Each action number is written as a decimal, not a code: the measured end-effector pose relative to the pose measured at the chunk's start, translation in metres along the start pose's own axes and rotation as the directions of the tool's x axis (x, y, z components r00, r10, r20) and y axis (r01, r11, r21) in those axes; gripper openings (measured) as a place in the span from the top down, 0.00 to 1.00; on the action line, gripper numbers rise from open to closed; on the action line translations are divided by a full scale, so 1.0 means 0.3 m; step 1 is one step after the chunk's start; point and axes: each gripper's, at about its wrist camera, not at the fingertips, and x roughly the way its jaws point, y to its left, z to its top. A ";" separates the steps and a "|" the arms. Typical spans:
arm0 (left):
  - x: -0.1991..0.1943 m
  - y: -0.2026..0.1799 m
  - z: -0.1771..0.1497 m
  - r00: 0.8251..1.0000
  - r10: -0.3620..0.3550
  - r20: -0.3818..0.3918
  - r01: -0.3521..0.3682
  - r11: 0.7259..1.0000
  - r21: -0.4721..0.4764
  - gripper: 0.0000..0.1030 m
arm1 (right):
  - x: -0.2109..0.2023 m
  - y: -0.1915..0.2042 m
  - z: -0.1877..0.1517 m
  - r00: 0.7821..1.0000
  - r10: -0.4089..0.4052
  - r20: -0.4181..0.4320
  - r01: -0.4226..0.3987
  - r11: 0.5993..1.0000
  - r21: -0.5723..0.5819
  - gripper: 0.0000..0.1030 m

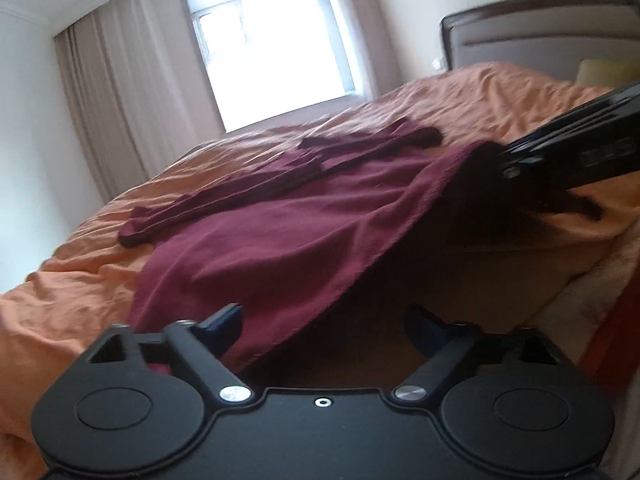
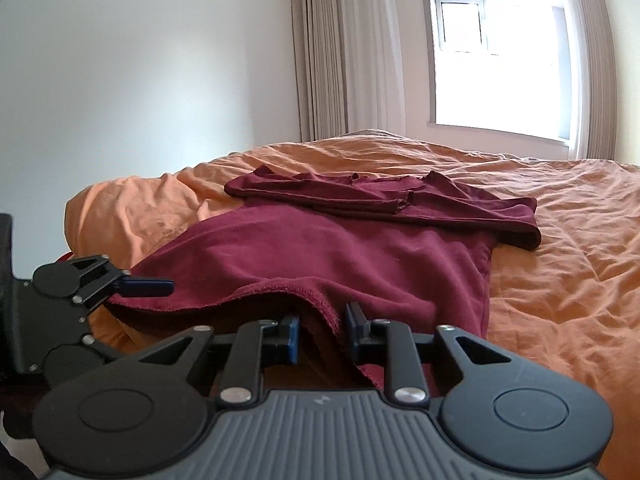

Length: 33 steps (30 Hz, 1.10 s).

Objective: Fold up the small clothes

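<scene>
Shirt [image 2: 328,248], maroon, lies on orange bed [image 2: 560,260], sleeves folded across top. Right gripper [image 2: 322,336] pinches bottom hem w/ hem between jaws. Left gripper [image 1: 320,328] jaws spread wide, hem corner at left finger.

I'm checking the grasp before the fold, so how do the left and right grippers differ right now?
The left gripper has its fingers spread wide, with the dark red knit garment's hem beside one finger, not pinched; the right gripper has its fingers much closer together, with the hem hanging between them. In the right wrist view the left gripper sits at the hem's left end, the right gripper nearer the middle. Both are black with blue finger pads, low at the edge of the orange bedspread.
</scene>
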 end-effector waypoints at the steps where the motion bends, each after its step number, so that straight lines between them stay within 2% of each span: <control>1: 0.007 0.010 0.000 1.000 0.014 -0.016 -0.014 1.000 -0.007 0.33 | -0.002 0.002 -0.003 1.000 -0.006 0.001 0.006 1.000 -0.004 0.75; 2: 0.011 0.030 -0.001 0.999 0.019 -0.032 -0.020 0.999 -0.025 0.37 | -0.004 0.006 -0.007 1.000 -0.014 0.004 0.014 1.000 -0.012 0.75; 4: 0.011 0.081 -0.006 0.998 0.004 -0.055 -0.009 0.996 -0.086 0.57 | -0.011 0.016 -0.019 0.999 -0.035 0.011 0.035 0.999 -0.041 0.75; 6: 0.001 0.124 -0.017 0.997 0.016 -0.070 -0.025 0.992 -0.126 0.62 | -0.010 0.025 -0.037 0.999 -0.054 0.001 0.054 0.996 -0.071 0.74; 12: -0.024 0.196 -0.056 0.986 0.131 -0.104 -0.141 0.986 -0.088 0.63 | 0.012 0.055 -0.121 0.988 -0.133 -0.076 0.117 0.976 -0.182 0.64; 16: -0.031 0.231 -0.055 0.983 0.147 -0.110 -0.159 0.981 -0.108 0.66 | 0.009 0.050 -0.172 0.978 -0.171 -0.119 0.143 0.966 -0.215 0.61; 21: -0.049 0.239 -0.033 0.982 0.169 -0.081 -0.177 0.979 -0.100 0.69 | -0.015 0.034 -0.200 0.968 -0.216 -0.126 0.184 0.957 -0.226 0.58; 27: -0.054 0.245 -0.027 0.981 0.184 -0.068 -0.190 0.978 -0.091 0.74 | -0.017 0.055 -0.232 0.955 -0.274 -0.117 0.220 0.913 -0.344 0.58; 30: -0.059 0.246 -0.031 0.978 0.197 -0.062 -0.202 0.976 -0.082 0.75 | -0.014 0.060 -0.247 0.947 -0.302 -0.110 0.240 0.891 -0.385 0.62; 32: -0.060 0.249 -0.035 0.978 0.200 -0.061 -0.204 0.976 -0.078 0.76 | -0.017 0.059 -0.250 0.942 -0.319 -0.102 0.256 0.882 -0.395 0.70; 33: -0.061 0.249 -0.035 0.978 0.201 -0.062 -0.205 0.976 -0.076 0.79 | -0.019 0.058 -0.246 0.941 -0.326 -0.094 0.266 0.881 -0.392 0.78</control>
